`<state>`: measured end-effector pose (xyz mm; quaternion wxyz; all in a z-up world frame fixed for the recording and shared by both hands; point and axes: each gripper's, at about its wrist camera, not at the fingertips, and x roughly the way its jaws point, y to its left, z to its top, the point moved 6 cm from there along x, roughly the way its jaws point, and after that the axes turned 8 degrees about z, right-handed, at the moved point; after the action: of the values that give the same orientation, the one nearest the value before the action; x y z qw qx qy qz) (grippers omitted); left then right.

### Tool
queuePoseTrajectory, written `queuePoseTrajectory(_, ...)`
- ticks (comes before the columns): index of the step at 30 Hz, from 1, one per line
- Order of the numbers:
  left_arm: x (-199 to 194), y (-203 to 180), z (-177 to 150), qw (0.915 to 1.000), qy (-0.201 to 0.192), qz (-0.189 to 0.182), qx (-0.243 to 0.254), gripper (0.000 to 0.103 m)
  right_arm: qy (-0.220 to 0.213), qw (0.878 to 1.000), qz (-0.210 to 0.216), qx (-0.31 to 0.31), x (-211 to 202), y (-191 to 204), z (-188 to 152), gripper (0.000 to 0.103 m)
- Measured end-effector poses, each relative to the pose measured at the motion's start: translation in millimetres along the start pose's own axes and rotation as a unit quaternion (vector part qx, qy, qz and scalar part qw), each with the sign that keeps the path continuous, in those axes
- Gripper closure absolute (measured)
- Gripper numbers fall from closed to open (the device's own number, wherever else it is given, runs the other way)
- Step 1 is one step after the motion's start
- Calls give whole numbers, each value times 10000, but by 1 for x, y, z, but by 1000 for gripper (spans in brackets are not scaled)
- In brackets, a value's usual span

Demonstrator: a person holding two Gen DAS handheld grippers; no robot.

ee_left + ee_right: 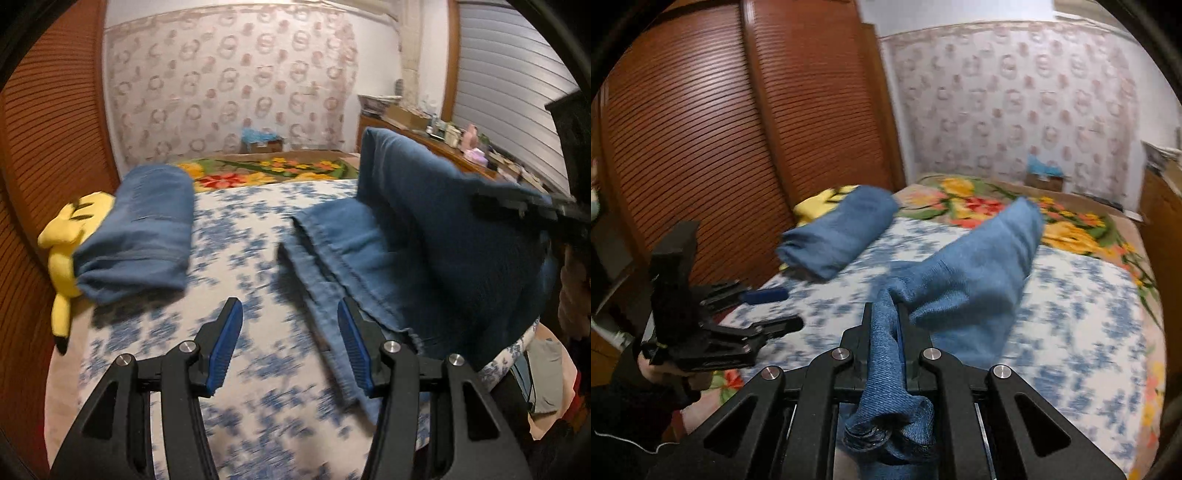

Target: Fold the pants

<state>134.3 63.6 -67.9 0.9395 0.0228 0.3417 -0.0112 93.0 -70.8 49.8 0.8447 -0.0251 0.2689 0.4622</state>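
covering most of both views, the bed [258, 369] wears a white sheet with blue flowers, and past its far end lies a blanket [266, 171] with bright yellow and red blooms. on the side of the bed toward the brown slatted wardrobe [701, 147] rests a folded blue garment [838, 236], with a yellow plush toy [66, 251] tucked between it and the wardrobe doors. the blue pants [967, 273] are partly raised off the bed near its middle, one end still trailing on the sheet while a bunched part is pulled up. the right gripper [886, 314] is clenched on that bunch of pants, the denim squeezed between its jaws and spilling back over its body. the left gripper [291, 343] hangs above the sheet just beside the trailing pants edge, its blue pads [225, 347] parted with nothing between them, released. a hand [661, 369] in a dark sleeve holds it at the wardrobe side of the bed.
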Motion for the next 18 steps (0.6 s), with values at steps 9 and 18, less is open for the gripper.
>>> queuePoseTrajectory(9,-3,37,-2,9992,-17,285,-268,48,880,9957,296,-15,70,32,-44,91)
queuePoseTrajectory(18,3,30,3,9995,-58,231,-213,48,569,9980,257,-32,33,28,-22,65)
